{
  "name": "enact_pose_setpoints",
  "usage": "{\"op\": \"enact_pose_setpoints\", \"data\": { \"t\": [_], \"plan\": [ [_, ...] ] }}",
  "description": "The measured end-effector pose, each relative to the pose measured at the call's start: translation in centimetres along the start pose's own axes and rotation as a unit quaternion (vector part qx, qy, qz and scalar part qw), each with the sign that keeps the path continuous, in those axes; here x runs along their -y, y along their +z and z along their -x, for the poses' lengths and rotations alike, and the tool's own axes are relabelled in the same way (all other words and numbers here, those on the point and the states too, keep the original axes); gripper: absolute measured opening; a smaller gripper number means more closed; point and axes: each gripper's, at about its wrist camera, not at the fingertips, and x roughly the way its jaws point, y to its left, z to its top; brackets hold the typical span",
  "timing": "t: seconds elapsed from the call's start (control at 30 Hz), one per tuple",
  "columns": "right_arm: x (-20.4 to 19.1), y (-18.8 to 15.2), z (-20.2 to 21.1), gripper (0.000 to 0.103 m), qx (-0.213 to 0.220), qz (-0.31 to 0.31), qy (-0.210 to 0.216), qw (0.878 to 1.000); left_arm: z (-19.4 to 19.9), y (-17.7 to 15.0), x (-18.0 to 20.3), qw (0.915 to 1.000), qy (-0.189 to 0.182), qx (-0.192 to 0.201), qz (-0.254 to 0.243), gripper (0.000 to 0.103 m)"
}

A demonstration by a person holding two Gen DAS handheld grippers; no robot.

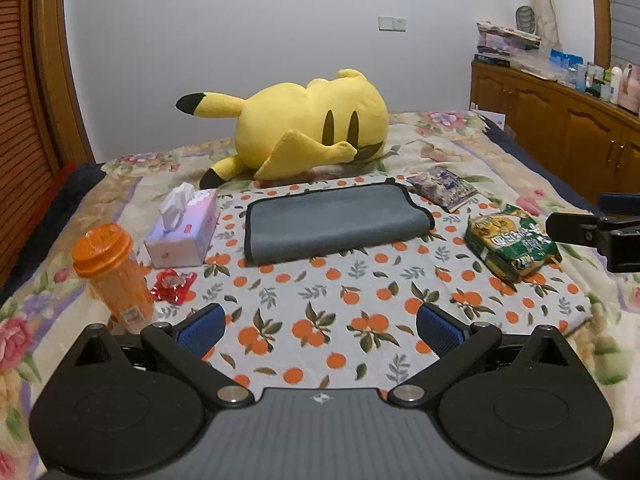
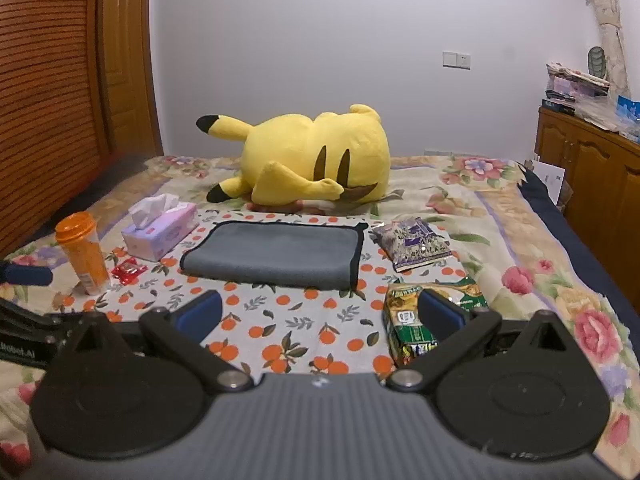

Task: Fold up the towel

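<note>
Above the orange-print cloth [image 1: 320, 280], left tool [image 1: 320, 330] and right tool [image 2: 320, 316] gape wide, empty.

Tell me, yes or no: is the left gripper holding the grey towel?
No: the left gripper is open and short of the towel, which lies folded on the orange-print cloth.

"Dobot.AI" — left gripper [image 2: 18, 350] body

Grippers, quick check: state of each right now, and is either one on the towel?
Left hand-held gripper: open, holding nothing, short of the grey towel.
Right hand-held gripper: open, holding nothing, also clear of the towel.
</note>
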Motion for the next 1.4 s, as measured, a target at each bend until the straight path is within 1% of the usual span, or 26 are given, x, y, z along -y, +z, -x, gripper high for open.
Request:
{"op": "enact_pose_setpoints", "data": {
  "t": [0.6,0.8,1.1,1.4],
  "plan": [
    [-0.9,-3.1,2.1,0.103,-0.01,-0.01,0.002,1.0,2.0,-3.8,0.8,0.9999,0.002,-0.012,0.004,0.103],
    [-1.3,-3.7,2.7,0.103,-0.011,-0.012,0.007,1.0,2.4,-4.7,1.0,0.9998,0.0,-0.014,0.017,0.103],
    [-1.3,-4.9,2.5,0.103,-0.021,-0.019,0.005,1.0,1.9,-5.9,0.7,0.9993,0.006,-0.023,0.029,0.103],
    [-1.2,-5.8,2.2,0.103,-0.023,-0.015,-0.006,1.0,1.5,-6.9,0.6,0.9992,0.015,-0.018,0.032,0.103]
  ]
}}
